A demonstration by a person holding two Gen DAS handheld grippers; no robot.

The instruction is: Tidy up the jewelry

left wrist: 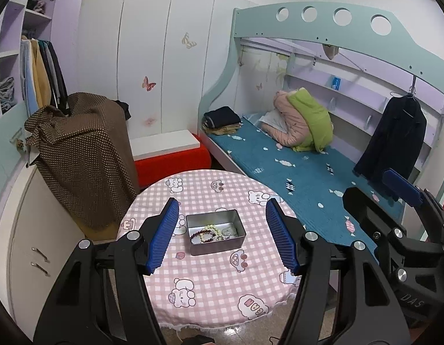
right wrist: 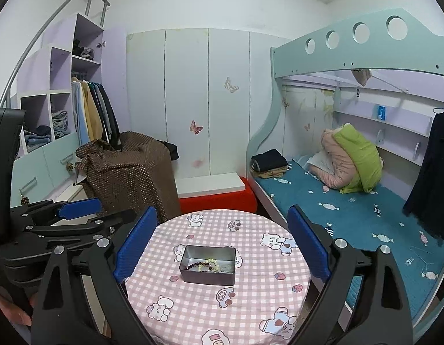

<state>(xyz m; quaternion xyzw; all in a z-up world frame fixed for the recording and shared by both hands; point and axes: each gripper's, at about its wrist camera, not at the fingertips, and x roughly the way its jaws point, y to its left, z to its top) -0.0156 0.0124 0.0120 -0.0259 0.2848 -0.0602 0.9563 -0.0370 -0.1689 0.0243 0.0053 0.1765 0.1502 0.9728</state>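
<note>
- Above the near edge of the round table (left wrist: 210, 296), the left gripper (left wrist: 222, 234) hangs with its jaws apart and nothing between its blue pads (left wrist: 164, 235).
- To its right, the right gripper (right wrist: 222, 244) is likewise raised clear of the table, jaws spread wide and empty.
- Each gripper appears at the margin of the other's view; the two are apart.
- On the pink checked tablecloth (right wrist: 250, 287), near the middle, sits an open metal tin (left wrist: 216, 234).
- Inside the tin lie beaded bracelets (left wrist: 206, 234): one dark, at least one pale; other small pieces there are too small to identify.
- Neither gripper touches the tin.
- Beyond the table: a red bench (left wrist: 173, 161), a brown dotted cloth (left wrist: 83, 155) and a bunk bed (left wrist: 302, 166).
</note>
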